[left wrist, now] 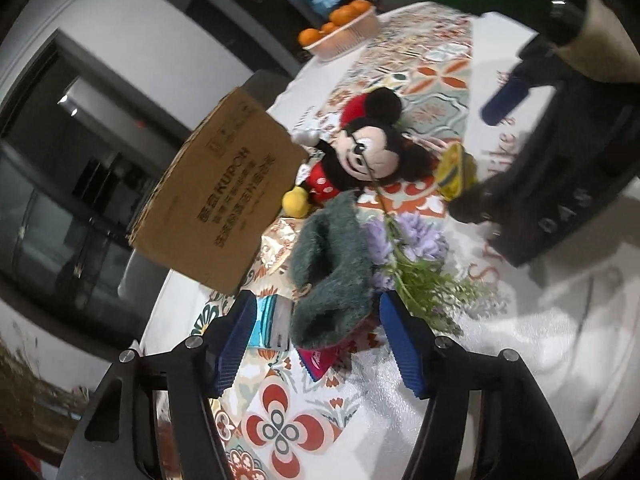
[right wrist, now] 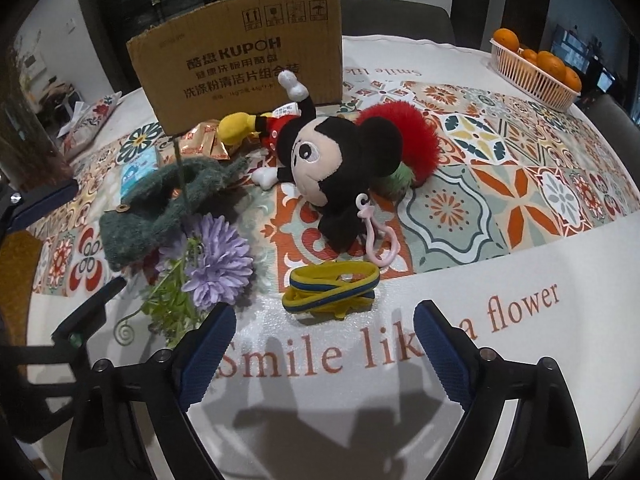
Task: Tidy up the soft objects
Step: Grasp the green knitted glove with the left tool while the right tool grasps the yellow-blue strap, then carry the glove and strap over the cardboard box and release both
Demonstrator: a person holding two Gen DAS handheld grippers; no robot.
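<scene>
A Mickey Mouse plush [right wrist: 320,160] lies on the patterned tablecloth; it also shows in the left wrist view [left wrist: 360,148]. A red fluffy pom-pom [right wrist: 416,136] sits behind its head. A dark green fuzzy knit piece [left wrist: 332,268] lies between the open fingers of my left gripper [left wrist: 316,344], not clamped; it also shows in the right wrist view [right wrist: 168,204]. A yellow-and-blue band [right wrist: 332,284] lies just ahead of my right gripper [right wrist: 324,352], which is open and empty.
A cardboard box [right wrist: 248,68] stands behind the plush. A purple artificial flower [right wrist: 216,264] with green stems lies beside the knit piece. A basket of oranges [right wrist: 536,68] is far right. Snack packets [right wrist: 204,140] and a blue packet [left wrist: 272,320] lie near the box.
</scene>
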